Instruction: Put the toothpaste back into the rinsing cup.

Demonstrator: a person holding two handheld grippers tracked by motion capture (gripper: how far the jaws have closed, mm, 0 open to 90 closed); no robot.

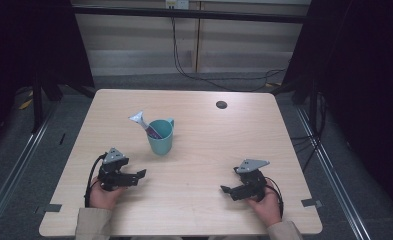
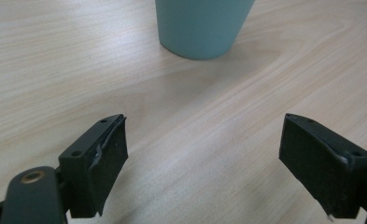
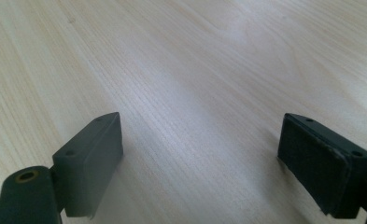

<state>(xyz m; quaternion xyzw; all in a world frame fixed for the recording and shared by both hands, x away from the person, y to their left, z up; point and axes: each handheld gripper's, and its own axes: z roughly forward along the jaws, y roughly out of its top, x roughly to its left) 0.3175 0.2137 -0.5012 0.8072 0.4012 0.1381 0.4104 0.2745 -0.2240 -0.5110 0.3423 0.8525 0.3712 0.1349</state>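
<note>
**Left claw sits nearer the cup; both claws wide apart and empty**

Two hands come in from the bottom edge of the high view, each holding a claw low over a pale wooden bench [image 1: 194, 200]. On the person's left, the left claw [image 1: 140, 174] rests near the front of the bench, its jaws pointing toward the middle. Just beyond it, farther from the person and slightly toward the centre, stands a teal cup [image 1: 161, 136], upright, with its handle on the far side. A crumpled packet [image 1: 143, 123] sticks out of the cup, its long axis leaning up and away toward the far left corner. On the other side, the right claw [image 1: 226, 190] also points inward, well apart from the cup. A small dark round hole [image 1: 221, 104] marks the far part of the bench. The cup lies near the left claw and clearly farther from the right one, so the left hand looks better placed to reach it.

Seen from the left gripper view, the left claw [image 2: 204, 161] has its two black jaws spread wide with nothing between them. Straight ahead, slightly left of the gap's centre line, the teal cup [image 2: 201, 28] stands on the wood, close but not touching; its rim and the packet are cut off at the top.

Seen from the right gripper view, the right claw [image 3: 202, 163] is likewise spread wide and empty, with bare wood grain ahead of it.
</note>
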